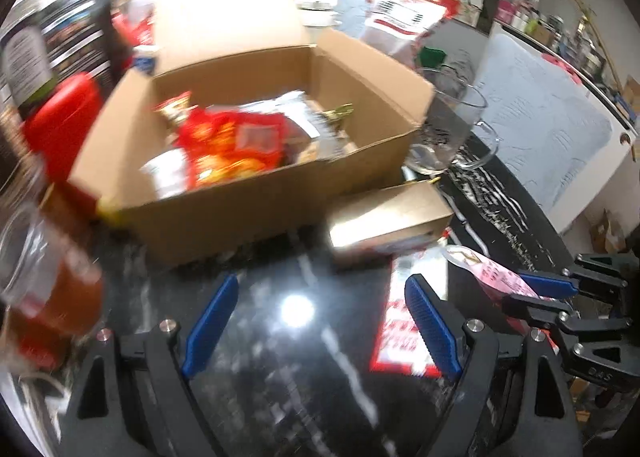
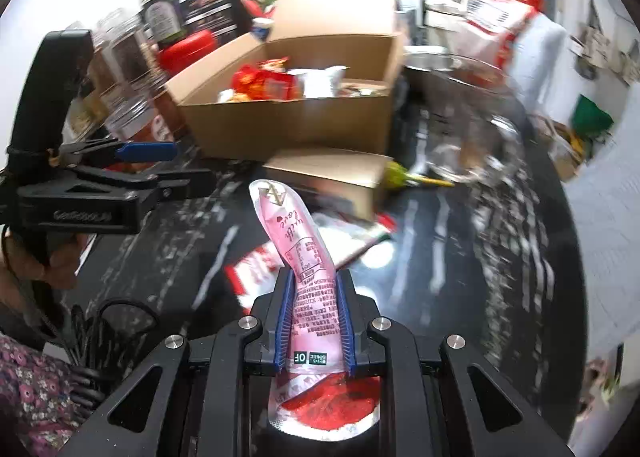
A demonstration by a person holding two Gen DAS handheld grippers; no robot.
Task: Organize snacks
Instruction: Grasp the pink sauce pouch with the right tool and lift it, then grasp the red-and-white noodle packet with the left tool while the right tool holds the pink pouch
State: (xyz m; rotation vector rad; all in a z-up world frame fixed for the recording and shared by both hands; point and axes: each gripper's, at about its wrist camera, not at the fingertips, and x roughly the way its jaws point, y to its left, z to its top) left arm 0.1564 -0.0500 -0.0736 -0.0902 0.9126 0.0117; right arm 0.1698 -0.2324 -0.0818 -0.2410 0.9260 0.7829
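Observation:
An open cardboard box (image 1: 248, 213) (image 2: 288, 125) stands on the dark marble counter (image 1: 288, 357) and holds several snack packets, a red one (image 1: 236, 145) on top. My right gripper (image 2: 314, 321) is shut on a pink snack pouch (image 2: 296, 241) and holds it above the counter, in front of the box; the pouch also shows at the right of the left wrist view (image 1: 492, 273). My left gripper (image 1: 320, 321) is open and empty, low over the counter before the box. A red-and-white packet (image 1: 396, 325) (image 2: 256, 269) lies flat beneath.
A small gold-brown carton (image 1: 388, 221) (image 2: 332, 169) lies by the box's front right corner. A glass mug (image 1: 448, 129) (image 2: 472, 129) stands right of the box. Jars (image 1: 44, 269), a red lid (image 1: 64, 125) and a large red-white bag (image 1: 404, 13) crowd around the box.

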